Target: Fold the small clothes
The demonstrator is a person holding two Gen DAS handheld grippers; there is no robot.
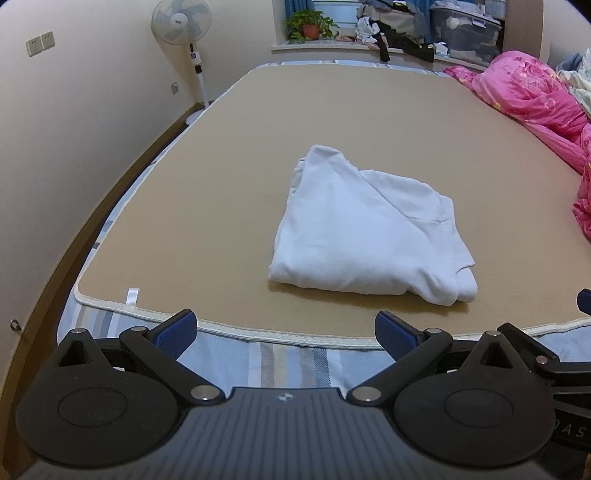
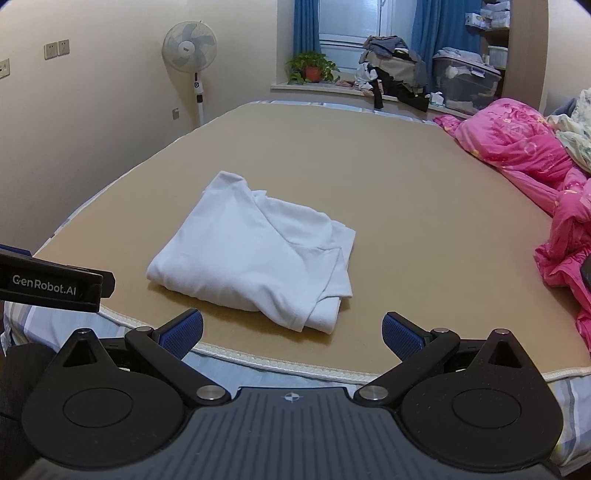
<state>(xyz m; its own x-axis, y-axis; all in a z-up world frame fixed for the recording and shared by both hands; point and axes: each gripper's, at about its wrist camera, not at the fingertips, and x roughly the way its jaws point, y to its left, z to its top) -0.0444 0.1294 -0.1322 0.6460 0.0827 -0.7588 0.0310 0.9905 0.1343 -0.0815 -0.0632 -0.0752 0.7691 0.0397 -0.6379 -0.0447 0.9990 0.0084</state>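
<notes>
A white garment (image 1: 364, 229) lies folded into a compact bundle on the tan mat (image 1: 221, 177) covering the bed. It also shows in the right wrist view (image 2: 258, 251). My left gripper (image 1: 286, 332) is open and empty, held back at the mat's near edge, short of the garment. My right gripper (image 2: 291, 334) is open and empty too, just short of the garment's near corner. The left gripper's body (image 2: 51, 284) shows at the left edge of the right wrist view.
A pink quilt (image 1: 535, 99) is heaped along the right side of the bed (image 2: 524, 155). A standing fan (image 1: 184, 33) is by the far wall. A window sill holds a potted plant (image 2: 314, 68), piled clothes and a storage box (image 2: 465, 83).
</notes>
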